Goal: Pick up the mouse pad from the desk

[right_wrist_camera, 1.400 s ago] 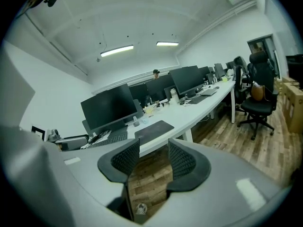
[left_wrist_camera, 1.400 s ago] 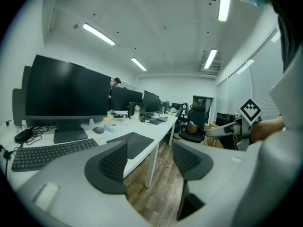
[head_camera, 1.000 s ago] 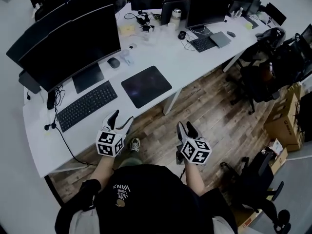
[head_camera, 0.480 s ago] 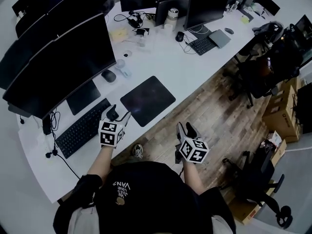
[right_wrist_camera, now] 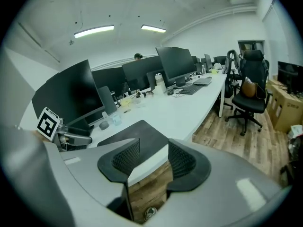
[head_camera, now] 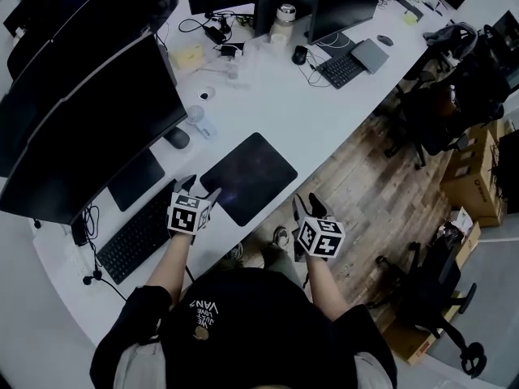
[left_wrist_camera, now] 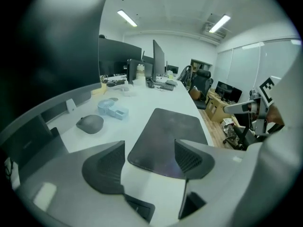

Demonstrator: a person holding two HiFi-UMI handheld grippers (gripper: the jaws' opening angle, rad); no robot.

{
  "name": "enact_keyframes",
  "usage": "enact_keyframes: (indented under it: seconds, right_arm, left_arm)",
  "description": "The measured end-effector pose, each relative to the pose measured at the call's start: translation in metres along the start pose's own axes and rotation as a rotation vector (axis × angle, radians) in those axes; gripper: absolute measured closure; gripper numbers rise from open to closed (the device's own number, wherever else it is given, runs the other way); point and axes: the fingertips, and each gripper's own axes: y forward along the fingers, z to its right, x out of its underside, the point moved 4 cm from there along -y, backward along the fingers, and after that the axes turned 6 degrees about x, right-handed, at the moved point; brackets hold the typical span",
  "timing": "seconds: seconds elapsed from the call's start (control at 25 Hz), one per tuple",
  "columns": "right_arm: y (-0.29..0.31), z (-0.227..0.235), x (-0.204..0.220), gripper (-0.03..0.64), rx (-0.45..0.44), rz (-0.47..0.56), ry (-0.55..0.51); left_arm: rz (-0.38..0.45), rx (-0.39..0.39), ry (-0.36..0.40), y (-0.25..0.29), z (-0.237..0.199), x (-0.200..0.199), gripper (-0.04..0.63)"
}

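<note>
A dark rectangular mouse pad (head_camera: pixel 250 177) lies flat on the white desk (head_camera: pixel 324 112) near its front edge. In the left gripper view the mouse pad (left_wrist_camera: pixel 168 136) lies just ahead of the jaws. My left gripper (head_camera: pixel 199 189) hovers over the desk at the pad's left corner, its jaws opening with nothing between them. My right gripper (head_camera: pixel 306 207) hangs over the wooden floor just off the desk's front edge, open and empty, pointing at the pad's near edge (right_wrist_camera: pixel 142 134).
A black keyboard (head_camera: pixel 138 233) lies left of the pad, below big monitors (head_camera: pixel 89 120). A grey mouse (head_camera: pixel 176 138) and a small pale blue fan (head_camera: pixel 199 120) lie behind the pad. Office chairs (head_camera: pixel 438 104) stand on the wooden floor to the right.
Both grippers have moved forward toward the desk and sunk. The left one went from over the desk's front edge to the pad's left corner; the right one came close to the desk's edge.
</note>
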Motion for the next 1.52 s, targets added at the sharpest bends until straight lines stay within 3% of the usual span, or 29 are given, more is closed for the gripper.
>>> enact_keyframes:
  seconds: [0.28, 0.68, 1.2, 1.4, 1.52]
  right_arm:
    - [0.050, 0.018, -0.013, 0.439, -0.067, -0.061, -0.022]
    - [0.103, 0.019, -0.015, 0.437, -0.119, -0.143, -0.104]
    - [0.123, 0.003, 0.004, 0.427, -0.090, -0.207, -0.278]
    - [0.123, 0.004, 0.005, 0.458, -0.105, -0.208, -0.252]
    - [0.122, 0.002, 0.005, 0.503, -0.123, -0.207, -0.233]
  left_arm:
    - [-0.105, -0.037, -0.082, 0.033, -0.019, 0.005, 0.275]
    - [-0.233, -0.033, -0.159, 0.054, -0.027, 0.018, 0.270]
    - [-0.246, -0.049, -0.164, 0.058, -0.016, 0.015, 0.272]
    - [-0.230, -0.066, -0.174, 0.057, -0.015, 0.017, 0.278]
    - [-0.222, -0.069, -0.180, 0.056, -0.016, 0.017, 0.326]
